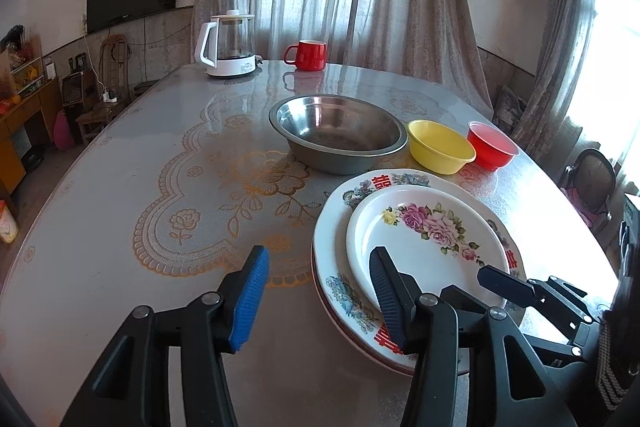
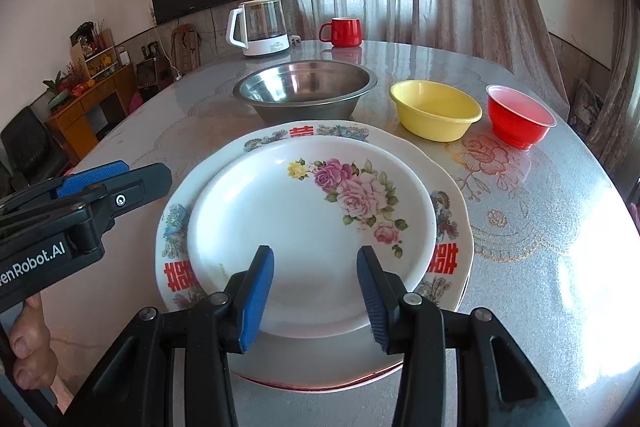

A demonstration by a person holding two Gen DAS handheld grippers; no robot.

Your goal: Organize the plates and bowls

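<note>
A white plate with pink roses (image 2: 304, 227) lies on top of a larger plate with red characters (image 2: 444, 259), and a red-edged rim shows beneath that stack. My right gripper (image 2: 315, 255) is open above the near edge of the rose plate, pinching nothing. My left gripper (image 1: 319, 259) is open at the left edge of the stack (image 1: 340, 239), one finger over the table and one over the plates. Behind the plates stand a steel bowl (image 1: 338, 133), a yellow bowl (image 1: 440, 147) and a red bowl (image 1: 492, 145), all of them holding nothing.
A white electric kettle (image 1: 230, 47) and a red mug (image 1: 307, 55) stand at the far edge of the round table (image 1: 140, 155). A hand (image 2: 28, 347) holds the left gripper's handle. Chairs, a cabinet and curtains surround the table.
</note>
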